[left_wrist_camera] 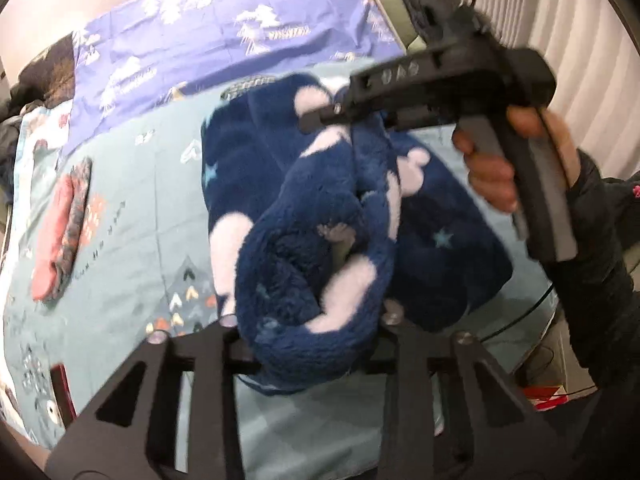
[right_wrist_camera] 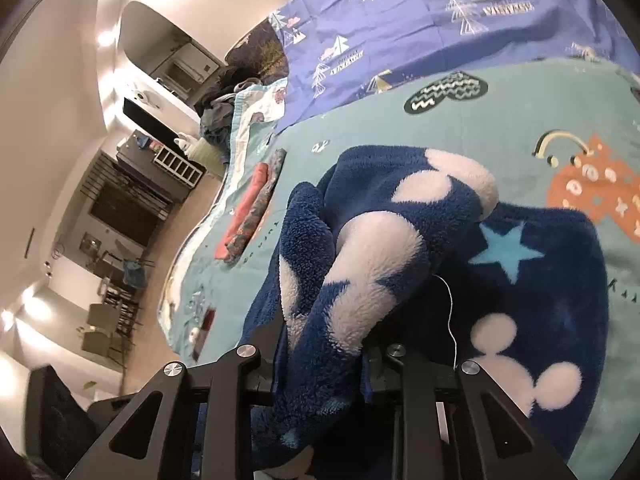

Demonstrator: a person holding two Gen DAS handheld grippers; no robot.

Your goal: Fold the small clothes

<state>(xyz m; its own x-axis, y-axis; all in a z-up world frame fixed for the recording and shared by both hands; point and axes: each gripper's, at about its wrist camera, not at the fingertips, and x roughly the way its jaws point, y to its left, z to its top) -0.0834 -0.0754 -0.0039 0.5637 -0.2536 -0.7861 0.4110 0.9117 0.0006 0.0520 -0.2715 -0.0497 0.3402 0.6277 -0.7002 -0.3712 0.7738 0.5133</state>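
A dark blue fleece garment [left_wrist_camera: 304, 240] with white mouse-head shapes and light blue stars lies partly on the bed and is partly lifted. My left gripper [left_wrist_camera: 312, 344] is shut on a bunched fold of it. My right gripper [left_wrist_camera: 320, 118], seen in the left wrist view held by a hand, is shut on another part of the garment higher up. In the right wrist view the same fleece [right_wrist_camera: 360, 264] fills the space between the right gripper's fingers [right_wrist_camera: 320, 364] and spreads flat to the right.
The bed has a teal patterned cover [left_wrist_camera: 132, 208] and a purple sheet [left_wrist_camera: 224, 32] with tree prints. A folded red and patterned cloth [left_wrist_camera: 60, 236] lies at the left, and also shows in the right wrist view [right_wrist_camera: 248, 208]. Curtains [left_wrist_camera: 560, 20] hang at the right.
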